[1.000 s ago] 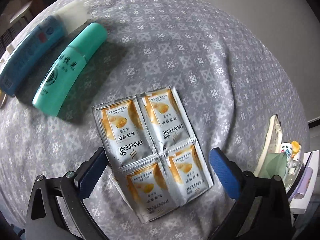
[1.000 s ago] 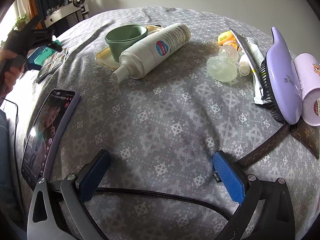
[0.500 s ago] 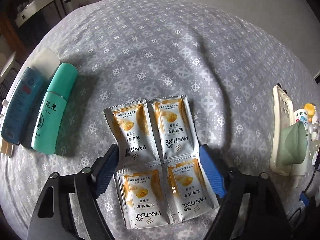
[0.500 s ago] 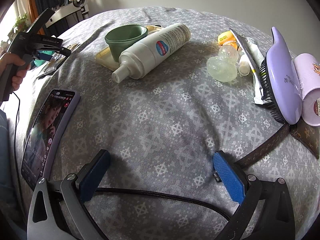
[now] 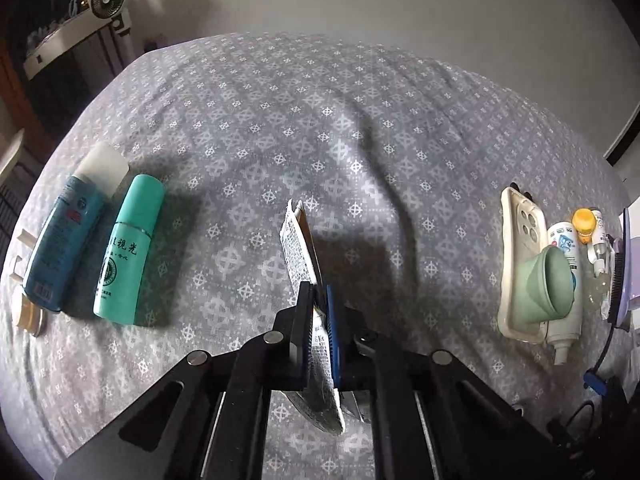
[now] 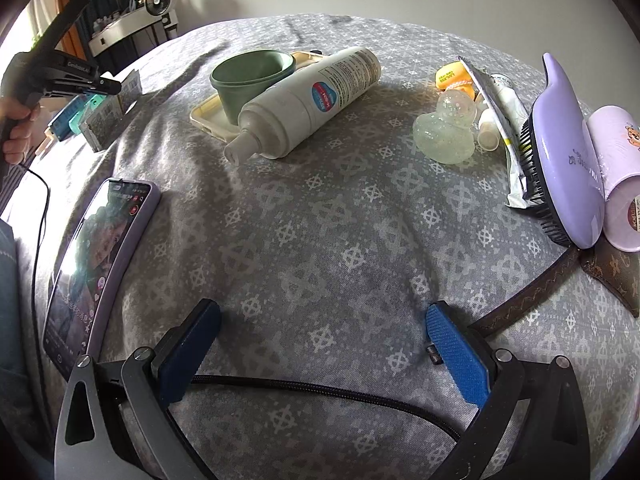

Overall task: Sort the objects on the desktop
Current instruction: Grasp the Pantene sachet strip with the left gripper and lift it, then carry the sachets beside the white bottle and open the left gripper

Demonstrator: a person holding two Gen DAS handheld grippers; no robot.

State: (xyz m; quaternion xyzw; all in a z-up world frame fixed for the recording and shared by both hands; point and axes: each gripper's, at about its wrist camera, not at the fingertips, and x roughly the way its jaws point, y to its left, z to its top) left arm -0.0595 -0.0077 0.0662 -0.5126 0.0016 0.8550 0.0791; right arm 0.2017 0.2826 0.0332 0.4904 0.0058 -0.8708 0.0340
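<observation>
Left gripper (image 5: pixel 318 304): jaws are closed on a folded sheet of silver shampoo sachets (image 5: pixel 304 256), which is held edge-on and lifted clear of the grey patterned bedspread (image 5: pixel 320 128). The sachet fronts are hidden; only fine back print is seen, too small to be read. The lower end of the sheet is partly masked by the black gripper frame.

Right gripper (image 6: pixel 320 344): jaws are spread wide with nothing between them, above a black braided cable (image 6: pixel 320 390) lying on the bedspread.

In the right wrist view the left gripper is seen at far left, held by a hand (image 6: pixel 16 136) cut off at the frame edge; white lettering on its body is too blurred to be read with certainty.

Legible writing: the teal plastic bottle (image 5: pixel 130 250) lying at left bears Chinese characters; the blue bottle with a white cap (image 5: pixel 66 236) just beside it carries a label that cannot be read. The white pump bottle (image 6: pixel 308 100) has a blue and red label, unreadable. The lilac cylindrical cup (image 6: pixel 618 176) at far right is cut off by the frame.

Surroundings: a sage green cup (image 6: pixel 250 76) stands on a cream phone case (image 6: pixel 208 118), with the pump bottle leaning against both. A clear glittery duck-shaped toy (image 6: pixel 446 130), a small orange-yellow container (image 6: pixel 450 76), a silver tube (image 6: pixel 496 120) and a lilac hairbrush (image 6: pixel 564 152) are grouped at right. A lilac-cased phone with a lit screen (image 6: pixel 94 276) lies near left. A brown patterned strap (image 6: pixel 528 296) runs at near right.
</observation>
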